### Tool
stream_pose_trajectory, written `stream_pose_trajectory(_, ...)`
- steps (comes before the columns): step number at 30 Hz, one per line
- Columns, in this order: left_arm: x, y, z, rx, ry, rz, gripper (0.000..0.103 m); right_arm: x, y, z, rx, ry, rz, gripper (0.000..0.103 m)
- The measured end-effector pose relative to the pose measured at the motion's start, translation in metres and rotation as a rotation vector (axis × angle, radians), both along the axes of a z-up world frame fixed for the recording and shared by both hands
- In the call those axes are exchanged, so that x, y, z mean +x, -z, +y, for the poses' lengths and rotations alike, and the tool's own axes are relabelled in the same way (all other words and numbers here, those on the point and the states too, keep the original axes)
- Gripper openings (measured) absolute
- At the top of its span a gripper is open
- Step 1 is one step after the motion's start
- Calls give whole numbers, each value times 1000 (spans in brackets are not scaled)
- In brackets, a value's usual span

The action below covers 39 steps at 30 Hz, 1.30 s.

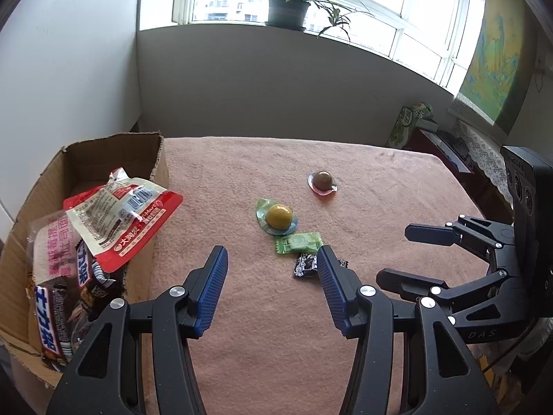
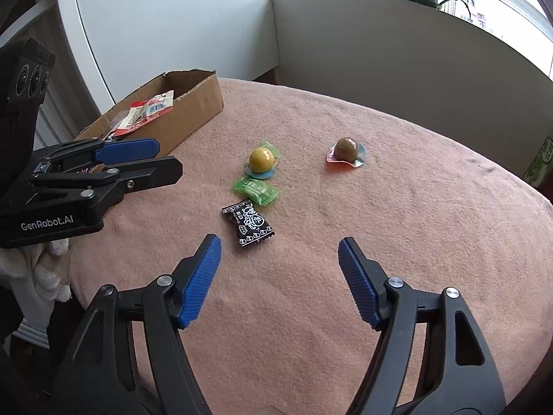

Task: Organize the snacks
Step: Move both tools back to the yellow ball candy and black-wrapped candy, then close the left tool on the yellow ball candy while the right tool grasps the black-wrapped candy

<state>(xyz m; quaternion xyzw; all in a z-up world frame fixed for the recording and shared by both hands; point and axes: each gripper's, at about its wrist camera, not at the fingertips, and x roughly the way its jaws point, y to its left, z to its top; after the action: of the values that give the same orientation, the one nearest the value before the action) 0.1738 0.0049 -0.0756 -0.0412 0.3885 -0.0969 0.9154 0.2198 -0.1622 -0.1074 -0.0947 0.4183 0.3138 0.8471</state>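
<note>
On the pink cloth (image 1: 259, 328) lie a yellow jelly cup (image 1: 278, 216) (image 2: 262, 159), a brown jelly cup (image 1: 322, 180) (image 2: 346, 148), a green wrapped candy (image 1: 298, 242) (image 2: 256, 188) and a black wrapped candy (image 1: 306, 265) (image 2: 249, 225). My left gripper (image 1: 273, 256) (image 2: 166, 159) is open and empty, its right finger covering part of the black candy. My right gripper (image 2: 280, 242) (image 1: 397, 254) is open too, with the black candy just ahead of its left finger. A cardboard box (image 1: 103, 152) (image 2: 193, 110) at the left holds a red-and-white packet (image 1: 128, 214) and chocolate bars (image 1: 52, 321).
The cloth-covered table ends at a grey wall behind and drops off at the right. A potted plant (image 1: 288, 10) stands on the windowsill. A green carton (image 1: 411, 121) and a low cabinet with a lace cover sit beyond the right edge.
</note>
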Motion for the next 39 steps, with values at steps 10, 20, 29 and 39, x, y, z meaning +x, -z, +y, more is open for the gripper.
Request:
stream_pose_trajectory(10, 49, 23, -11, -42, -2, 64, 52, 9, 16, 12, 4, -65, 38, 60)
stream_pose_trajectory(20, 76, 41, -12, -44, -14, 119, 52, 21, 26, 31, -22, -103, 57, 60)
stream_pose_trajectory(29, 86, 50, -11, -64, -2, 152, 36, 31, 30, 38, -31, -98, 71, 60)
stream_pose_trajectory(39, 79, 47, -16, -25, 3, 121, 29, 26, 29, 46, -57, -119, 51, 30)
